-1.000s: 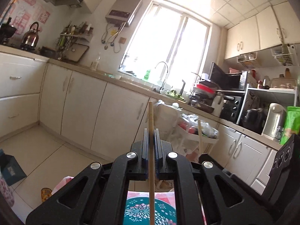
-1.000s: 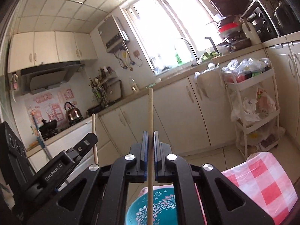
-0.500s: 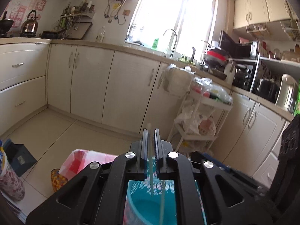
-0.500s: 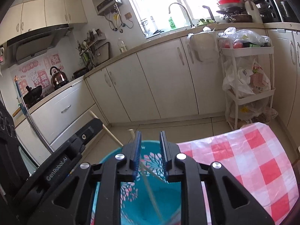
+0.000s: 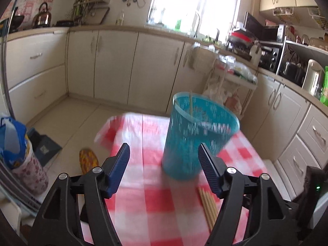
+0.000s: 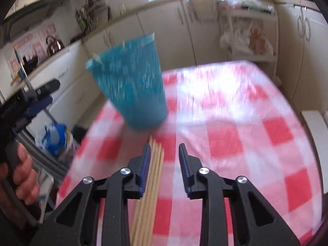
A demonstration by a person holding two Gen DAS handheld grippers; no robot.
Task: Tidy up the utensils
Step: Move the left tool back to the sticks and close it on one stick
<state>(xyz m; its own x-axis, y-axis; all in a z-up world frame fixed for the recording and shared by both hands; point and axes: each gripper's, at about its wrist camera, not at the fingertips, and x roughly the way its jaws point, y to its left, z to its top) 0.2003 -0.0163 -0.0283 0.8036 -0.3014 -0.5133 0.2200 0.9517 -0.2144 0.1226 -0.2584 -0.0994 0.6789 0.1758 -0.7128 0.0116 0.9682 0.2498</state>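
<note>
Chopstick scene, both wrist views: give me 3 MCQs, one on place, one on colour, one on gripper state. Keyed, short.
1. Where do the loose chopsticks lie?
A. On the checked tablecloth, in front of the cup
B. On the floor
C. On the kitchen counter

2. What colour is the cup?
A. Red
B. Teal blue
C. White

3. What state is the left gripper in?
A. Shut on a chopstick
B. Shut, holding nothing
C. Open, holding nothing

Key: 1 A, the bundle lies on the cloth with its far end near the cup's base. 2 B, its wall is teal in both views. 3 C, its jaws stand wide apart with only cloth and cup between.
</note>
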